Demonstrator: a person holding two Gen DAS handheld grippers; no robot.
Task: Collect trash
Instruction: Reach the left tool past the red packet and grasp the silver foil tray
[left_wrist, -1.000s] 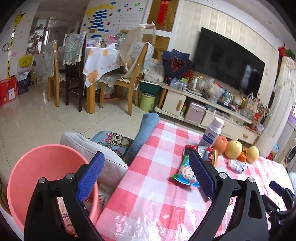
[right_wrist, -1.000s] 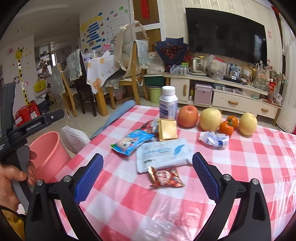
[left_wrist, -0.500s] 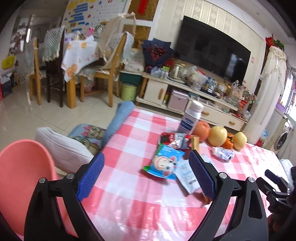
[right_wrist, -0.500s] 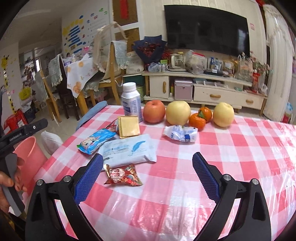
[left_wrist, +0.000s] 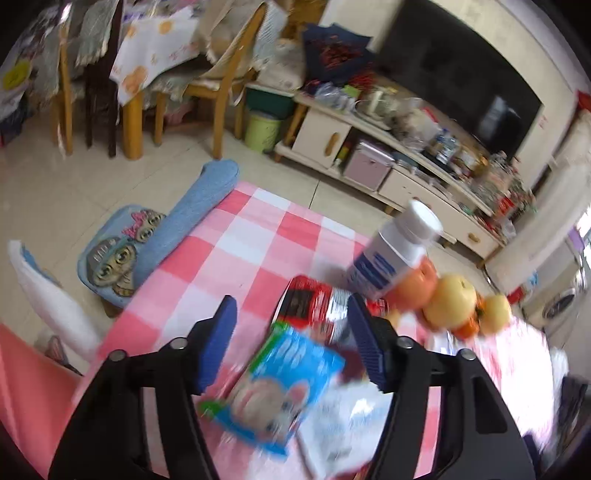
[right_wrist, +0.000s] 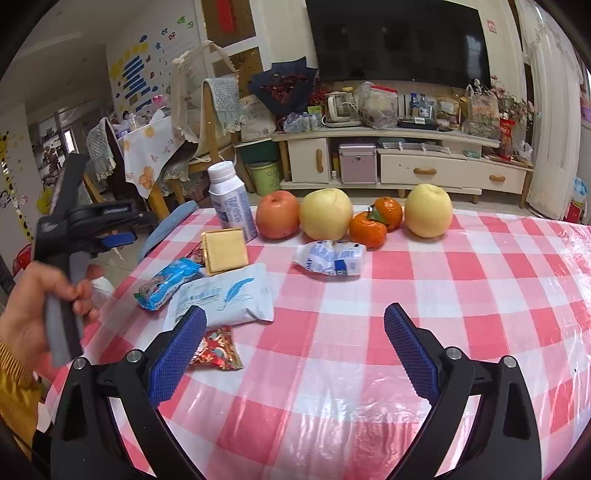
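The blue snack wrapper is the piece of trash the next move turns on. It lies flat on the table near the table's left edge, just ahead of and below the left hand-held gripper. In the left wrist view it sits in the gap between the two blue pads, a little toward the lower part of that gap, and the picture is smeared by motion. Its long axis runs diagonally across the gap, not square to the pads, so a closing grip would probably catch it across a corner or its narrow width. The left hand-held gripper's jaws are closing, with the wrapper between them, but the pads do not yet press on it; I judge that nothing is grasped.

In the right wrist view the same wrapper lies far to the left, just beside the white wipes pack and near the yellow packet. The left hand holds its tool right at that edge. The right hand-held gripper hangs released over bare checked cloth, its jaws wide and empty, with only the red foil wrapper near its left pad. So the left hand is clearly nearer to the blue wrapper.

The wipes pack overlaps the area just right of the wrapper, so the right-side pad could snag it as well.
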